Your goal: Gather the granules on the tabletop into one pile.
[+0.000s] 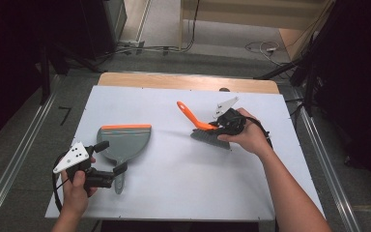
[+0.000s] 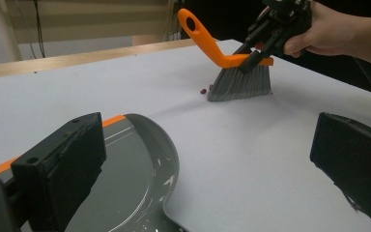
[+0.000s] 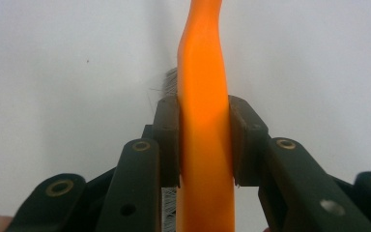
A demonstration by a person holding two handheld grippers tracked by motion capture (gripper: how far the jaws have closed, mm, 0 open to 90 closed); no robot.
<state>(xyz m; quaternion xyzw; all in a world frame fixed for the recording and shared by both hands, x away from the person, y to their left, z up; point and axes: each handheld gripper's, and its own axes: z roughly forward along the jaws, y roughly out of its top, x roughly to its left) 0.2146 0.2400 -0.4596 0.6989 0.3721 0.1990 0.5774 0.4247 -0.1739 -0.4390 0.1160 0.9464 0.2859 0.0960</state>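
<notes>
The brush point(image 1: 207, 130) stands on its bristles right of the worktop's point(image 1: 183, 179) middle, orange handle rising up and away to the left; the right gripper point(image 1: 224, 122) is clamped on the handle's lower stretch, just above the bristle block, and the right gripper view shows both pads pressed flat on the orange plastic point(image 3: 205, 145); the dustpan point(image 1: 123, 140) lies flat on the left half, orange lip toward the far edge, grey handle toward the person; the left gripper point(image 1: 110, 157) hovers over that handle with its jaws apart, and in its own view the pan's bowl point(image 2: 135, 169) sits between and below them, untouched; a small dark speck point(image 2: 203, 90) lies just beside the bristles on the pan side, too small to name.

The brush looks light and its handle stiff and smooth, so the low hold near the head seems right; it keeps the bristles from twisting under a sweep, though smooth plastic may slip if pushed hard; the bristles are soft and will splay under pressure. The pan looks thin, light and rigid; it would likely slide when brushed against, so the sound place to take it is the narrow handle, closing across its width and pressing the lip down.
</notes>
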